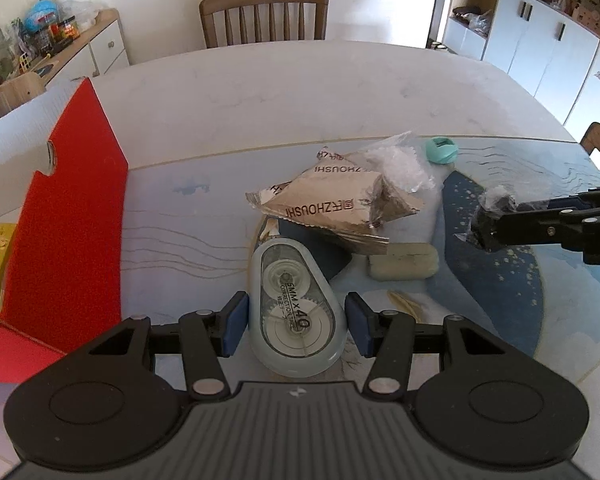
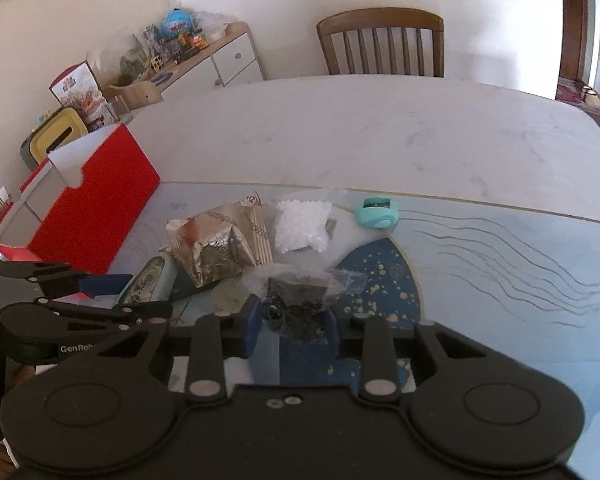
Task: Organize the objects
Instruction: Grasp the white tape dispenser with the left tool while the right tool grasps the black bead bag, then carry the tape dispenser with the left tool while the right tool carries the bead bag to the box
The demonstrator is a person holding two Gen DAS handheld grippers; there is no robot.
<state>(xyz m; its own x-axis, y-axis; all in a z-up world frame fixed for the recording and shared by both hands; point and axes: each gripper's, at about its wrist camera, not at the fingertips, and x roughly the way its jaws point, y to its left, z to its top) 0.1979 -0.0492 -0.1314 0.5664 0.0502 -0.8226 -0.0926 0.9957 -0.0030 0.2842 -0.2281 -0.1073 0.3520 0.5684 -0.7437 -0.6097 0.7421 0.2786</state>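
The left gripper [image 1: 296, 322] held the correction tape [image 1: 296, 304] between its blue pads [image 1: 234, 326], over the mat [image 1: 500, 280] just beside the red box [image 1: 72, 208]. The right gripper [image 2: 290, 326] was clamped on a clear bag of dark bits [image 2: 300, 300]. On the mat beyond lay a foil packet [image 1: 332, 204], a white-bead bag [image 2: 302, 228], an eraser [image 1: 404, 266] and a teal sharpener [image 2: 378, 212].

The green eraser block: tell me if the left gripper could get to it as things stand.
Probably not yet. The left gripper is shut on the correction tape, so its jaws are full. The green eraser block itself lies uncovered on the table mat, just beyond and right of the tape.
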